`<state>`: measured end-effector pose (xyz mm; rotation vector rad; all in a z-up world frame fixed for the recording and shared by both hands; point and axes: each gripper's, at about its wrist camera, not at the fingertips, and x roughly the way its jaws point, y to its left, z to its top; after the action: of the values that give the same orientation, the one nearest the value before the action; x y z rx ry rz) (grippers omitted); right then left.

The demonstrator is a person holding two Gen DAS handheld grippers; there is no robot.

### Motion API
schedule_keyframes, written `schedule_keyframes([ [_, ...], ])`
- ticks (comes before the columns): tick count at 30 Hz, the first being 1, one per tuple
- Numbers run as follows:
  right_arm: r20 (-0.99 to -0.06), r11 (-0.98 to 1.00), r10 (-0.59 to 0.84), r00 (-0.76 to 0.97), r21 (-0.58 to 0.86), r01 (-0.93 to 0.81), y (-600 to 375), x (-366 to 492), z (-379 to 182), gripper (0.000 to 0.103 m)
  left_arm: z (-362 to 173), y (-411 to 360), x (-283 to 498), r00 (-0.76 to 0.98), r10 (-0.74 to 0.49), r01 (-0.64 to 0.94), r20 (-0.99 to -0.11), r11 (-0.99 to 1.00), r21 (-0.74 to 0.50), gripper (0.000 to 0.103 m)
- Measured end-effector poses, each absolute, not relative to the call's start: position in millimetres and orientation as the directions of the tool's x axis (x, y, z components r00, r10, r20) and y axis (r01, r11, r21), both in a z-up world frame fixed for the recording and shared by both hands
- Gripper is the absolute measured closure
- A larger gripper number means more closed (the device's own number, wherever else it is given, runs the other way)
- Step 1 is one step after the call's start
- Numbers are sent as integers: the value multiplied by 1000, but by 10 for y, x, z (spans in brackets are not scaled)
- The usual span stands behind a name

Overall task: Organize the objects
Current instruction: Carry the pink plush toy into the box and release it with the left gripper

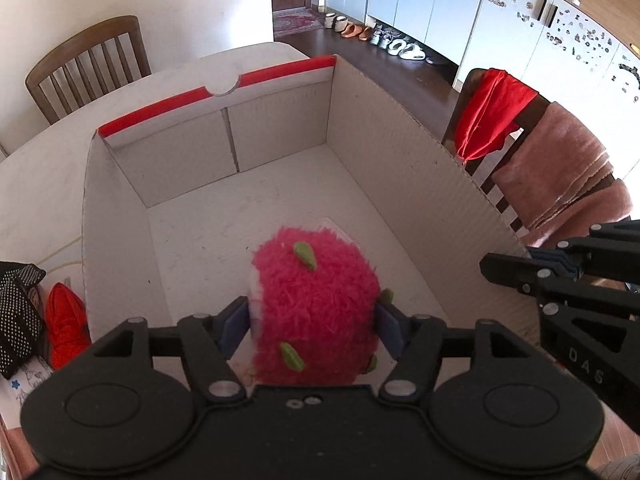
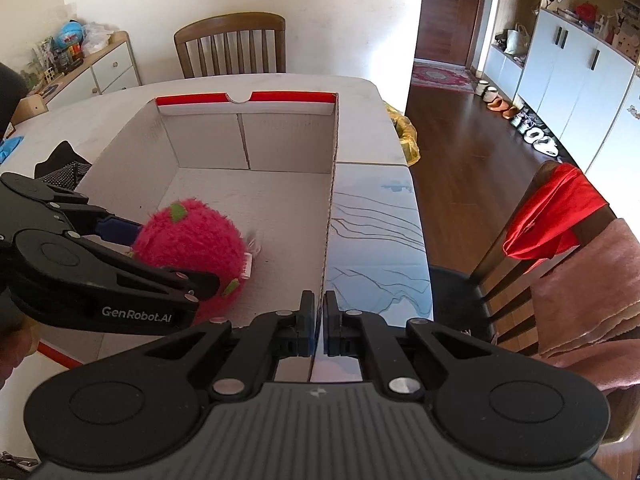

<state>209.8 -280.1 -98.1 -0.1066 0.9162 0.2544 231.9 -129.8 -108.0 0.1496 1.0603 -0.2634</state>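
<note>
**Plush inside box, left tongs flanking it, right tongs pinching the wall**

The pink plush (image 1: 316,312) with green leaf tabs sits on the floor of the white box (image 1: 404,168), toward the near end. The left gripper (image 1: 314,328) reaches down into the box, jaws held wide, one blue pad (image 1: 234,330) on each flank of the plush. Pads sit right at the fur; whether they press on it cannot be told.

The right gripper (image 2: 319,330) is fully closed on the box's right wall, its edge running up between the two pads (image 2: 306,330).

The box stands on a white table (image 1: 40,184). Left of the box lie a red cloth item (image 1: 66,326) and a black dotted one (image 1: 20,312). A chair (image 1: 560,176) to the right carries red and pink fabric.
</note>
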Motion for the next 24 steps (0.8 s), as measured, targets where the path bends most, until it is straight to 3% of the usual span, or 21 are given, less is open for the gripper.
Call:
schedule_keyframes([
  [4,-795,963,173,582,14,-268,-2806,2097,-983,100,-1052,-1306,2300,474,-138,275,-870,961,-3,23],
  [7,-796,963,172,581,12,-269,-2801,2103,-979,100,-1018,-1312,2293,487,-137,271,-863,962,1,20],
  [24,-814,972,141,564,5,-235,-2753,2121,-962,101,-566,-936,1963,586,-203,269,-785,962,-48,17],
])
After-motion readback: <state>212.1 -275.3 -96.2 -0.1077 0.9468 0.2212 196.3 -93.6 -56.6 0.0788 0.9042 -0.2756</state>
